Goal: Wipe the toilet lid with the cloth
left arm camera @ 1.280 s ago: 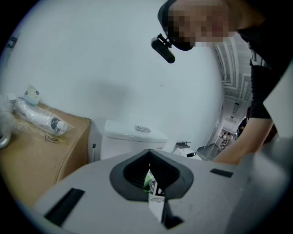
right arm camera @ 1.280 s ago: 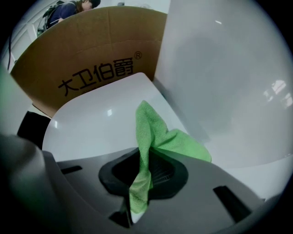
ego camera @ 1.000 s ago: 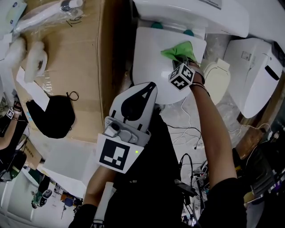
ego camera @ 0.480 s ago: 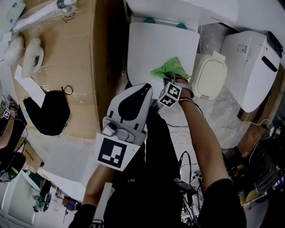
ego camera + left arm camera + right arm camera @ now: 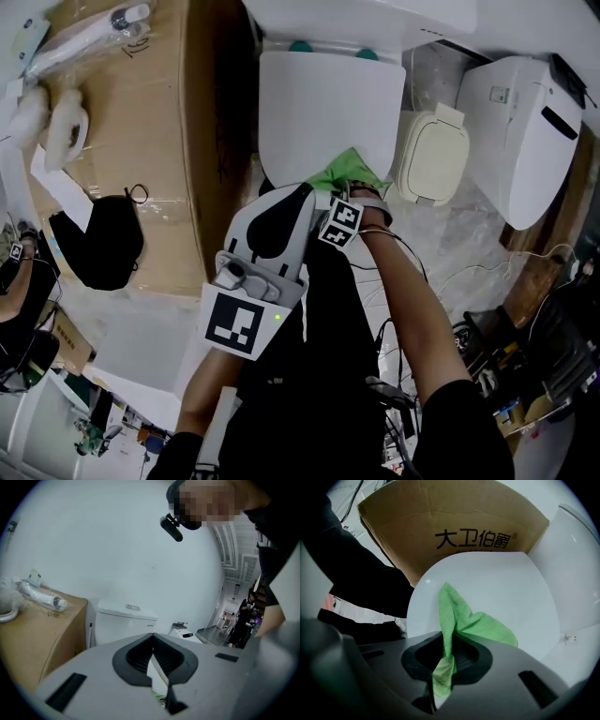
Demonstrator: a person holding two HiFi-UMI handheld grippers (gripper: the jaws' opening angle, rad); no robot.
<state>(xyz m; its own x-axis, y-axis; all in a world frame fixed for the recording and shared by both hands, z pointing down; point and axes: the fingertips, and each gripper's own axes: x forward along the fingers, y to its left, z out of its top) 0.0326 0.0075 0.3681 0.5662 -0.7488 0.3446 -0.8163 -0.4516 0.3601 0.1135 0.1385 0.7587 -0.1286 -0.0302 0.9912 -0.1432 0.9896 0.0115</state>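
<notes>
From the head view, the right gripper (image 5: 345, 208) sat at the near edge of the toilet lid (image 5: 328, 103), clenched on the green cloth (image 5: 349, 172), which lay bunched on that front rim. I judged a wiping stroke was in hand. The next move would call for pressing the cloth flat and carrying it back across the lid toward the cistern (image 5: 356, 19) behind it. The left gripper (image 5: 302, 197) hung just short of the lid's front, taking no part. Left of the lid stood a closed cardboard box (image 5: 141, 141); its contents could not be told.

In the left gripper view, the left gripper (image 5: 153, 644) had its jaws drawn together on nothing, with the cistern (image 5: 126, 616) beyond.

In the right gripper view, the right gripper (image 5: 444, 641) pinched a fold of the cloth (image 5: 457, 616), the rest trailing onto the lid (image 5: 497, 583). The box (image 5: 459, 527) rose beyond the lid.
</notes>
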